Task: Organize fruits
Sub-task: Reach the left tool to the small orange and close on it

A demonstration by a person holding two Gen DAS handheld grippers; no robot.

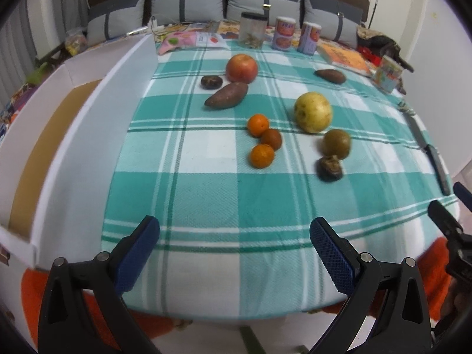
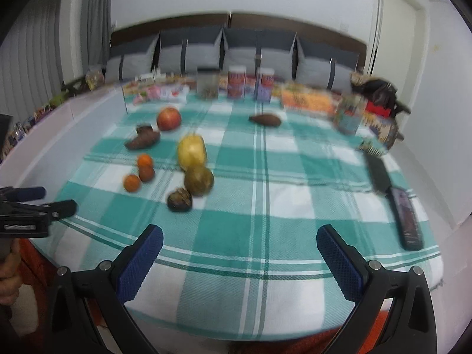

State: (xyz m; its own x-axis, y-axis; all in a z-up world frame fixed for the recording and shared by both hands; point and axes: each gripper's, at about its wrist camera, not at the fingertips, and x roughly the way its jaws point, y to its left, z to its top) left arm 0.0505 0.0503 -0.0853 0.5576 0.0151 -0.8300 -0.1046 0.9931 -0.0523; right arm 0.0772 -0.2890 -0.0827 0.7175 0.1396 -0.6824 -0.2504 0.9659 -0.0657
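Note:
Fruit lies scattered on a green checked cloth: a red apple, a sweet potato, a yellow pear, two small oranges with a brown fruit between them, a green-brown fruit and a dark wrinkled one. Another sweet potato lies far right. My left gripper hovers open over the near edge, holding nothing. My right gripper is open and empty too; its view is blurred, with the pear and apple ahead left.
A white cardboard box with a brown floor stands along the cloth's left side. Jars and cans, a book and a carton line the far edge. A knife lies at the right edge. Grey cushions stand behind.

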